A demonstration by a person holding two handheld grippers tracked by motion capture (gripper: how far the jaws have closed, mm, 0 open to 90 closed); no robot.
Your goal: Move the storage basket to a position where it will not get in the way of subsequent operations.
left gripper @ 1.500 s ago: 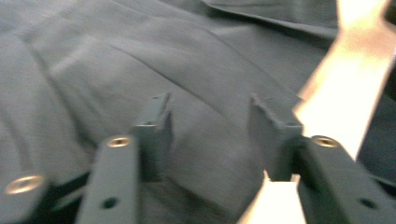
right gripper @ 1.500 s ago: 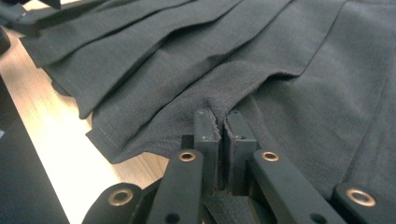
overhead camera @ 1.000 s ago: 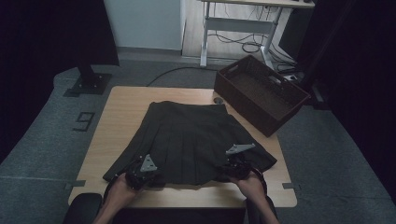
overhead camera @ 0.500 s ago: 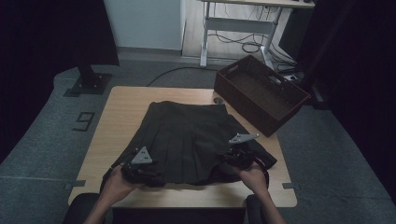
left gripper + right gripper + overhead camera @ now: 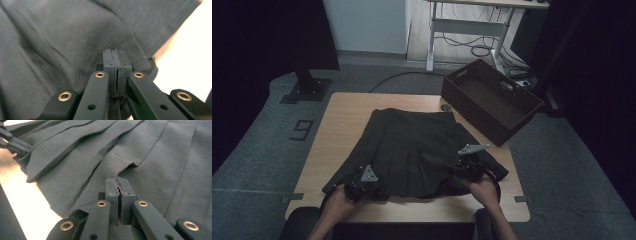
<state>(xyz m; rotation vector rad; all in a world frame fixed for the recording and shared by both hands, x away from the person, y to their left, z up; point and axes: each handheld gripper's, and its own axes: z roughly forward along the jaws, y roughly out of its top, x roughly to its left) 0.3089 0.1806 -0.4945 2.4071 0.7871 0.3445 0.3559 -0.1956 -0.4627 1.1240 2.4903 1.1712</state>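
The left gripper point(image 5: 116, 56) has just closed again after a brief opening; its jaws now stand pressed together, with dark cloth of the skirt point(image 5: 414, 150) bunched at the pads near a stitched hem, though whether cloth is actually pinched between them cannot be told. The right gripper point(image 5: 119, 185) is likewise closed, pads together with a thin ragged line between them at a raised fold of the same skirt; a grip on cloth cannot be confirmed there either. In the high view the left gripper point(image 5: 362, 181) sits at the skirt's 7 o'clock corner and the right gripper point(image 5: 472, 162) at its 4 o'clock corner, each with a hand behind it. The skirt lies flat on the middle of the table point(image 5: 342, 117), waistband at 12 o'clock, hem fanned wide toward the person. It is dark grey-green, matte woven cloth with long pressed pleats running from waist to hem. The table is pale wood with rounded corners. A brown rectangular basket point(image 5: 492, 100) stands at 2 o'clock from the skirt, overhanging the table's far right corner, just beside the waistband. Nothing lies on the skirt between the grippers.
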